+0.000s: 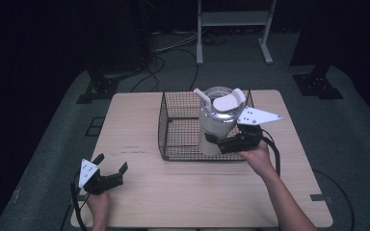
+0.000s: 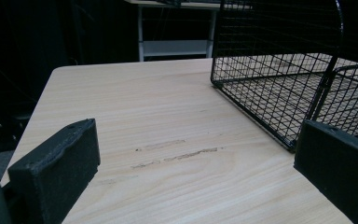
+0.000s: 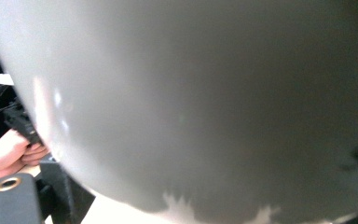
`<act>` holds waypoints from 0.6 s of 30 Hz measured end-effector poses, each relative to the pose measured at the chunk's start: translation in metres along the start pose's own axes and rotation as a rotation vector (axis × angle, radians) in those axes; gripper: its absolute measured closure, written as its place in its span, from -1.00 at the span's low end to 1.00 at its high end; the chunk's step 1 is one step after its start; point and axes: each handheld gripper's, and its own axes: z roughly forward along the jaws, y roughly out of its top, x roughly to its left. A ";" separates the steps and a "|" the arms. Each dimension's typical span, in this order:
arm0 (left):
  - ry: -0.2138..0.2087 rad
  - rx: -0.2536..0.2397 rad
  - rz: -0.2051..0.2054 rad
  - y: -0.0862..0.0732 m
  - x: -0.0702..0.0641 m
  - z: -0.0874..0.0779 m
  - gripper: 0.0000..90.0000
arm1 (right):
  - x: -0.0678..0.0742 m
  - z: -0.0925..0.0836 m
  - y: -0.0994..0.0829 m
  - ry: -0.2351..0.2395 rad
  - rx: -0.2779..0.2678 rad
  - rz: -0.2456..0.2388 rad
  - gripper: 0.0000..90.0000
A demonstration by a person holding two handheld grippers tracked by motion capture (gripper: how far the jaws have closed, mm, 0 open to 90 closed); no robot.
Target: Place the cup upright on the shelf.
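A cream tumbler [image 1: 215, 127] with a clear lid and a white straw stands upright at the near right side of the black wire basket [image 1: 173, 130], which sits on the middle of the wooden table [image 1: 139, 192]. The right tongs [image 1: 221, 142] reach over the basket's near rim, their jaws closed around the tumbler's lower body; in the right gripper view the pale wall of the tumbler [image 3: 205, 102] sits hard against the lens. The right hand [image 1: 256, 155] comes from the near right, forearm angled across the table. The left tongs [image 1: 110, 166] rest low at the near left corner, well apart from the basket [image 2: 279, 84], jaws spread wide with nothing between them, pointing toward the basket's near left corner. The left hand [image 1: 98, 202] grips them from the table's edge.
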 end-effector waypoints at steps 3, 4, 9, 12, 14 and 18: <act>-0.001 0.000 0.001 0.000 0.000 0.000 -1.00 | -0.005 0.007 0.008 -0.006 0.007 -0.012 -0.81; -0.001 0.000 0.000 0.000 0.000 0.000 -1.00 | -0.006 0.010 0.010 -0.008 0.008 -0.011 -0.81; -0.001 -0.001 0.002 0.000 0.000 0.000 -1.00 | -0.014 0.022 0.018 -0.011 0.014 0.002 -0.81; -0.002 0.001 -0.001 0.000 0.000 0.000 -1.00 | -0.018 0.030 0.023 -0.017 0.021 -0.005 -0.81; -0.002 -0.001 -0.001 0.000 0.000 0.000 -1.00 | -0.022 0.035 0.026 -0.022 0.027 -0.007 -0.81; -0.002 -0.001 -0.001 0.000 0.000 0.000 -1.00 | -0.029 0.047 0.031 -0.019 0.041 -0.002 -0.81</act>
